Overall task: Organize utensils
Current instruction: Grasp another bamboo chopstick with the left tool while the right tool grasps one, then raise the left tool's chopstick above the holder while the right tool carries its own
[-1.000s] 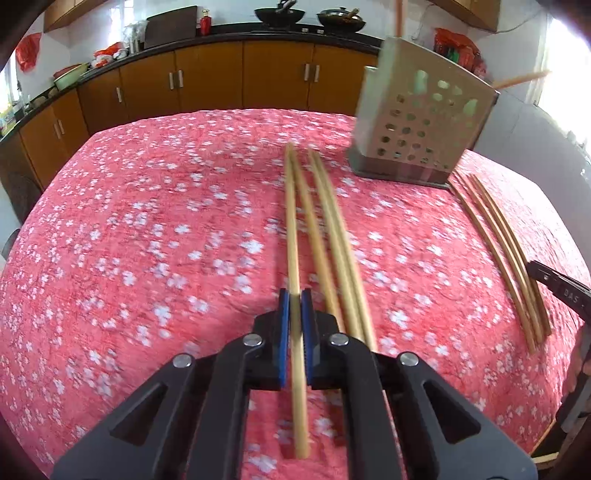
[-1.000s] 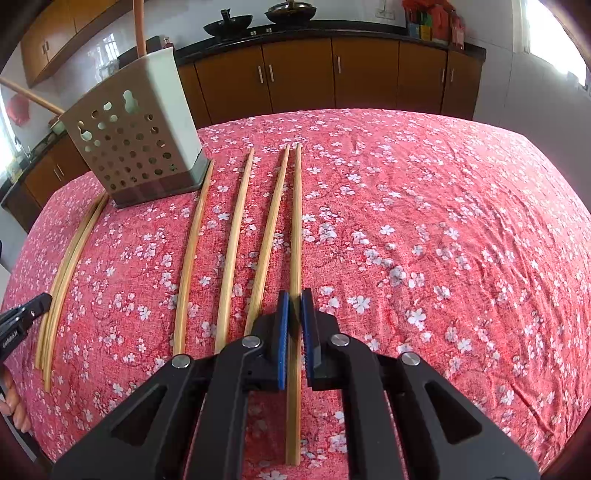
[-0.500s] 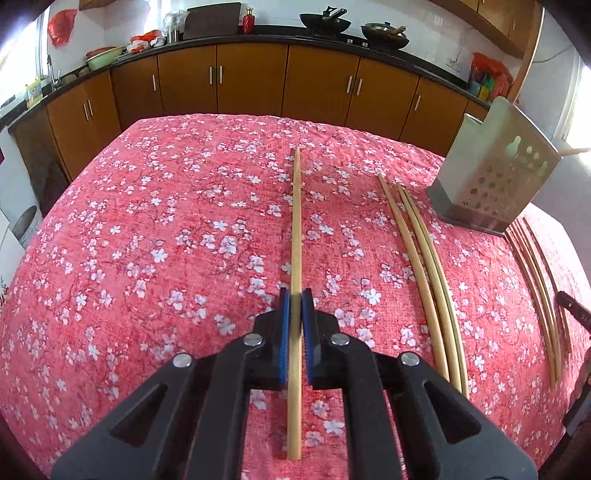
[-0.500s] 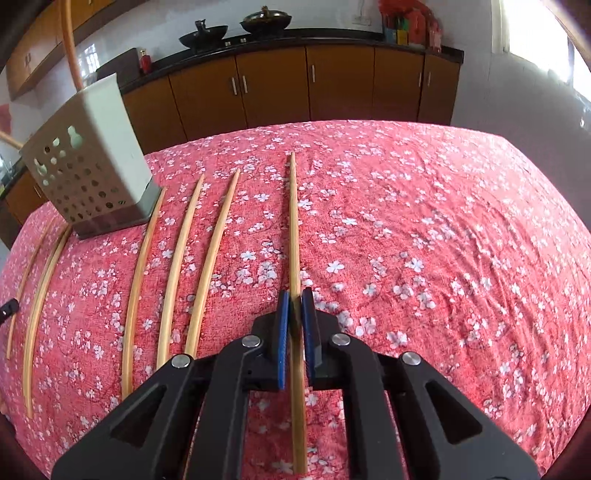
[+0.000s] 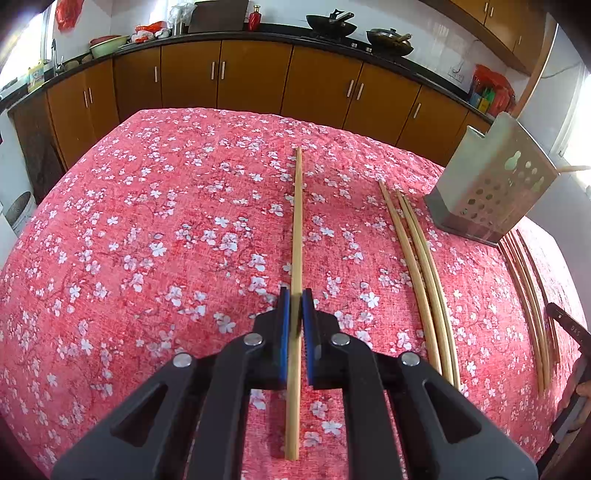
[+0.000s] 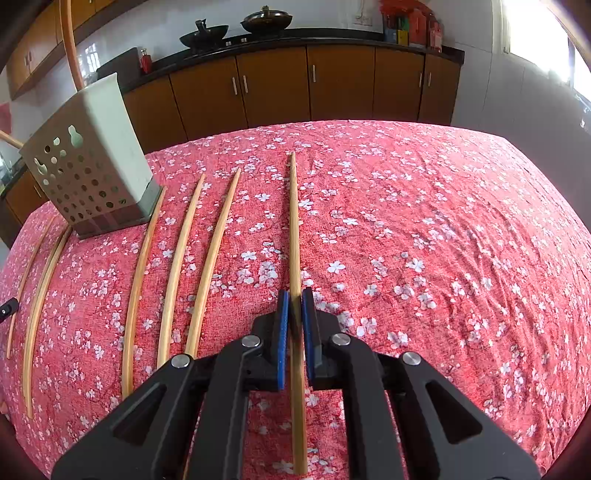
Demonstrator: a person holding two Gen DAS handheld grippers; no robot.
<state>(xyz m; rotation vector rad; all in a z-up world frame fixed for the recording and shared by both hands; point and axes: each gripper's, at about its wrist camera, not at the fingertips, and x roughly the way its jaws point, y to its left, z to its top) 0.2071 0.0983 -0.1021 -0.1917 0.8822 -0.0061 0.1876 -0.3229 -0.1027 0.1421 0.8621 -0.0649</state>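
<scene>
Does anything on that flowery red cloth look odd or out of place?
Yes: the perforated utensil holder is nearly empty, while loose chopsticks lie scattered beside it on the tablecloth. Each gripper clamps one chopstick.

Brown wooden cabinets (image 5: 255, 79) under a black counter (image 6: 295, 37) line the white back wall. 2 dark woks (image 5: 327, 26) sit on the counter. Bright daylight enters through a window (image 6: 535, 40) at right.
</scene>
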